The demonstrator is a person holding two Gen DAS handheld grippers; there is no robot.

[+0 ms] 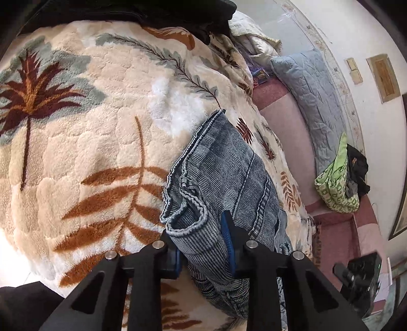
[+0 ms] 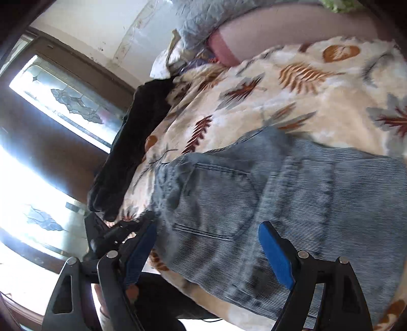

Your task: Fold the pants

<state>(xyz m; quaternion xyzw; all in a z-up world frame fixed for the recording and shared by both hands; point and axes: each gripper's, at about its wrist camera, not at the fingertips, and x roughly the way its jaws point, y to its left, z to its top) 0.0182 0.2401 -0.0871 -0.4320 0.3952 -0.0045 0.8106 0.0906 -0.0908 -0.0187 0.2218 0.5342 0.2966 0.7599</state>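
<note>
Blue-grey washed denim pants (image 1: 223, 165) lie on a plush floral blanket (image 1: 89, 152). In the left wrist view the leg ends with their frayed hems bunch up between the blue pads (image 1: 227, 236), and my left gripper (image 1: 199, 226) is shut on that fabric. In the right wrist view the seat of the pants (image 2: 318, 191) with a back pocket (image 2: 218, 198) lies flat on the blanket (image 2: 292, 107). My right gripper (image 2: 208, 225) hovers over the pocket area, open wide, with nothing pinched between its pads. The view is motion-blurred.
A black garment (image 1: 178, 15) lies at the blanket's far edge, also in the right wrist view (image 2: 127, 152). Beside the blanket are a pink mattress (image 1: 285, 122), a blue quilted pillow (image 1: 310, 96) and a green cloth bundle (image 1: 335, 183). A bright window (image 2: 63, 96) stands beyond.
</note>
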